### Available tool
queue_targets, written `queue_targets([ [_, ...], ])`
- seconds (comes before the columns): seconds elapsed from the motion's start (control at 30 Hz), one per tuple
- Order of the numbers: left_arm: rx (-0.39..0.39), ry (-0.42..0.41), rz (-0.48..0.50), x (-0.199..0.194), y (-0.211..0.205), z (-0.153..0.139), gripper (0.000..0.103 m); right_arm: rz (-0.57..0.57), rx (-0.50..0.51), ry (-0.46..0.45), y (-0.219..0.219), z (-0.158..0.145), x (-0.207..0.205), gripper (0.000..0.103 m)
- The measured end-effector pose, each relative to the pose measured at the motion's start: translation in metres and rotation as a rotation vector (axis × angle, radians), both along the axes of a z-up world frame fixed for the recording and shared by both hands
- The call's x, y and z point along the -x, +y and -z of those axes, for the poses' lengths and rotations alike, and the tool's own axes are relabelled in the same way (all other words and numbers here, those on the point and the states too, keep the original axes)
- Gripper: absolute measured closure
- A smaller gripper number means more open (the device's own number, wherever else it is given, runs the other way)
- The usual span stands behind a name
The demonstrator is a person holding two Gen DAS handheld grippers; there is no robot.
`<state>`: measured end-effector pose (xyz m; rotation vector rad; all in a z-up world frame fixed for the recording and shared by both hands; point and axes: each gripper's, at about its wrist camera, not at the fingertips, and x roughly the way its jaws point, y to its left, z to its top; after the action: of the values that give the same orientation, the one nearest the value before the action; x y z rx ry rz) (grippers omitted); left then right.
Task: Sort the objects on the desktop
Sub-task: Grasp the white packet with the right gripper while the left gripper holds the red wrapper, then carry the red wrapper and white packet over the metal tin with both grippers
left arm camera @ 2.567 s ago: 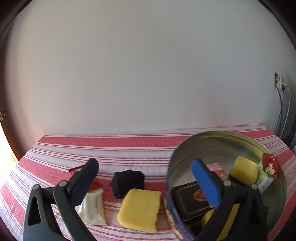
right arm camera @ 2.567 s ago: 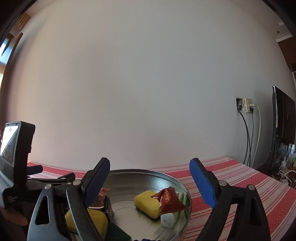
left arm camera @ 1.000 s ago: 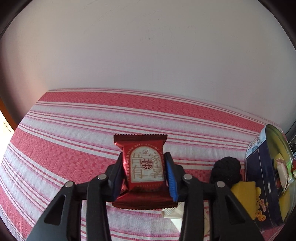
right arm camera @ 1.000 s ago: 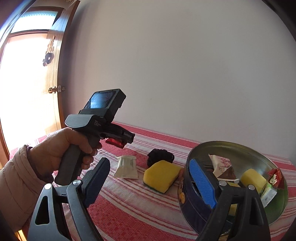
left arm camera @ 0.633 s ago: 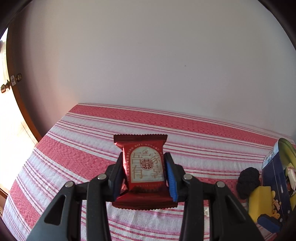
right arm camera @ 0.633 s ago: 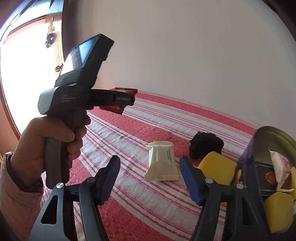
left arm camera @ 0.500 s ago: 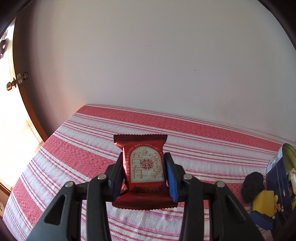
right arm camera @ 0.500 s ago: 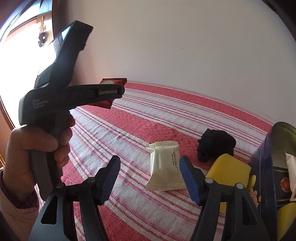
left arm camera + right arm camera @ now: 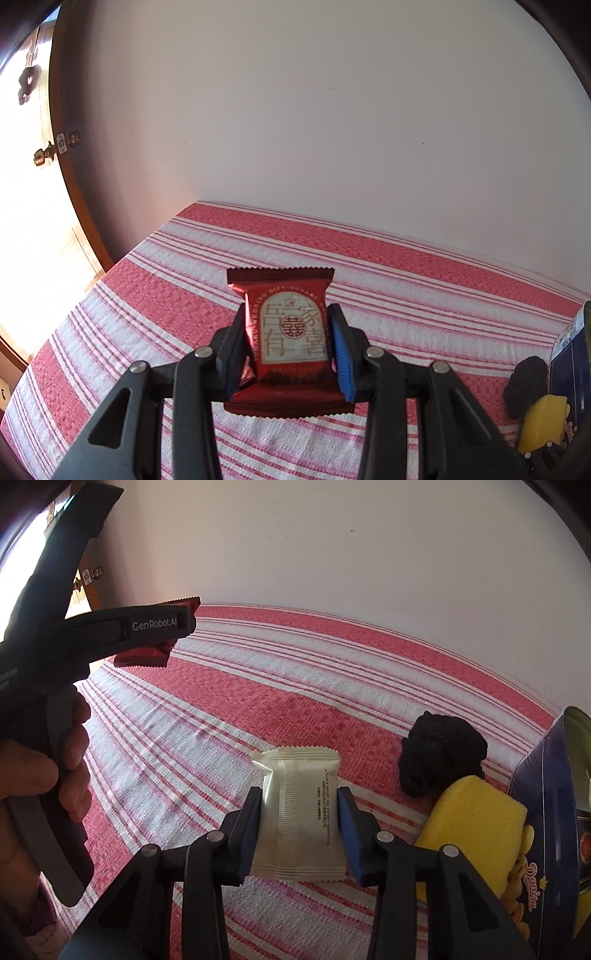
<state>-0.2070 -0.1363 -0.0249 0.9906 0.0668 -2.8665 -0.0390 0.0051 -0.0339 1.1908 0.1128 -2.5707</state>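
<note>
We are holding a red snack packet [image 9: 288, 338] in our left claw [image 9: 290, 350], its blue pads pressing on both sides of the wrapper, which is hanging lifted above the red-and-white striped cloth on the table [image 9: 406, 266]. In the right wrist view, that same left claw is showing at the upper left with the red packet sticking out beyond its tip, and a hand [image 9: 44, 775] is wrapping around its handle.

Our right claw [image 9: 300, 834] is reaching down at a cream-white snack packet [image 9: 299, 812] lying flat on the cloth. Its jaws are closing, with the packet between them and both pads touching the packet's long edges.

Just to the right of the white packet, a black knitted bundle [image 9: 441, 753] is sitting on the cloth, touching a yellow sponge [image 9: 476, 834] in front of it. The sponge is leaning against the side of a dark blue round tin [image 9: 550, 812] at the right edge.
</note>
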Motion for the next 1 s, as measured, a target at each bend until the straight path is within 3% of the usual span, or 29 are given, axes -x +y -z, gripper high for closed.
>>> queue_targets([
  [0.07, -0.004, 0.000, 0.001, 0.000, 0.000, 0.001, 0.063, -0.026, 0.063, 0.033, 0.004, -0.006, -0.012, 0.061],
  [0.2, 0.014, 0.021, 0.007, -0.008, 0.009, -0.004, 0.063, -0.052, 0.111, 0.185, 0.011, -0.024, -0.050, 0.061],
  [0.47, 0.041, 0.073, 0.028, -0.014, 0.020, 0.000, 0.063, -0.029, 0.058, 0.443, 0.014, -0.046, -0.112, 0.061],
  [0.67, 0.054, 0.069, 0.062, -0.017, 0.033, 0.009, 0.063, -0.025, 0.017, 0.506, 0.007, -0.053, -0.131, 0.061],
  [0.73, 0.045, 0.091, 0.068, -0.022, 0.034, 0.008, 0.063, -0.017, 0.008, 0.519, 0.010, -0.053, -0.114, 0.061],
  [1.0, 0.035, 0.111, 0.089, -0.043, 0.043, 0.006, 0.063, 0.022, -0.011, 0.547, 0.023, -0.060, -0.120, 0.061],
])
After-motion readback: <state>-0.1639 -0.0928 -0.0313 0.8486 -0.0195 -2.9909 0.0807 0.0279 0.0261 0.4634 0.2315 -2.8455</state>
